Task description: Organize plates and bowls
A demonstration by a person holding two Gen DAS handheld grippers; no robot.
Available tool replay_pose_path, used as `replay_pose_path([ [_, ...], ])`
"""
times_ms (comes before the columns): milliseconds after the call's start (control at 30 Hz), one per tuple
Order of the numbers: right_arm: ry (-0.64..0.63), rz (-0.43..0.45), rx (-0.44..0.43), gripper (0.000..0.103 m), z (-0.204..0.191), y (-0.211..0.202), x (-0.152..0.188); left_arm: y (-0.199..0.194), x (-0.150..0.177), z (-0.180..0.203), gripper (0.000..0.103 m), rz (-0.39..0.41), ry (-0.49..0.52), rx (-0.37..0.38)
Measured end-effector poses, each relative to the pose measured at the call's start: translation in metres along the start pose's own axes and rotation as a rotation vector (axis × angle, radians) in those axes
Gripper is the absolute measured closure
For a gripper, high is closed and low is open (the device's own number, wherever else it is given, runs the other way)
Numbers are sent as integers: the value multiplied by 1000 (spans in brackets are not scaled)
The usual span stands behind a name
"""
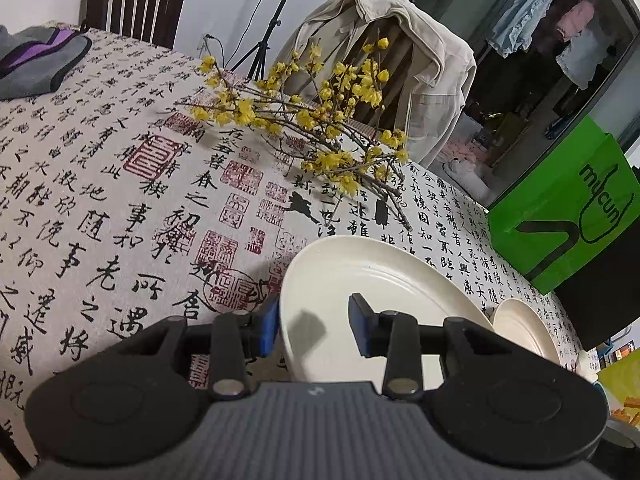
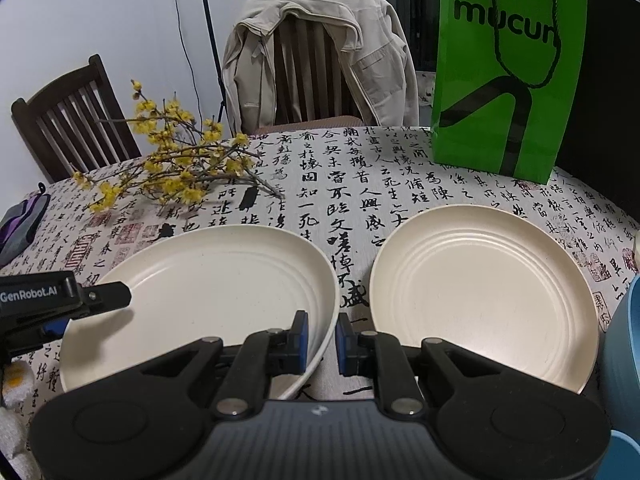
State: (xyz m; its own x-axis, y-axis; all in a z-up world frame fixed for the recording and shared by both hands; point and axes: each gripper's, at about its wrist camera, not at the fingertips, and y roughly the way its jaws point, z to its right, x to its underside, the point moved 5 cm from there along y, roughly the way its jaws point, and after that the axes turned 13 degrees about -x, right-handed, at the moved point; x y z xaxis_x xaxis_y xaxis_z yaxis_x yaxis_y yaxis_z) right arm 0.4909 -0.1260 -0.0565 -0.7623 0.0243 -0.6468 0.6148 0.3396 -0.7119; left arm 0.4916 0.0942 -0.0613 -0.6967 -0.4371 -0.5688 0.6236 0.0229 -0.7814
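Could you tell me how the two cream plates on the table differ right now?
The left plate is gripped: the right gripper is shut on its near right rim, and the left gripper straddles its left rim. The right plate is untouched by either gripper. The left plate's right edge looks lifted off the tablecloth; the right plate lies flat. Both are round, cream, ridged inside and empty, side by side without touching.

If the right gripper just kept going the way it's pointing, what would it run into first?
The right gripper is already shut on the rim of the left plate. Straight ahead lies the tablecloth in the gap between that plate and the right plate; it would probably meet the cloth first, though depth is unclear.
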Motion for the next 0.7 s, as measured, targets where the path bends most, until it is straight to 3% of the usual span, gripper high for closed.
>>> replay_pose_path([
  [700,-16,83,-11,89,-6,-31,-7,-32,-9,4,66,74,4,56],
])
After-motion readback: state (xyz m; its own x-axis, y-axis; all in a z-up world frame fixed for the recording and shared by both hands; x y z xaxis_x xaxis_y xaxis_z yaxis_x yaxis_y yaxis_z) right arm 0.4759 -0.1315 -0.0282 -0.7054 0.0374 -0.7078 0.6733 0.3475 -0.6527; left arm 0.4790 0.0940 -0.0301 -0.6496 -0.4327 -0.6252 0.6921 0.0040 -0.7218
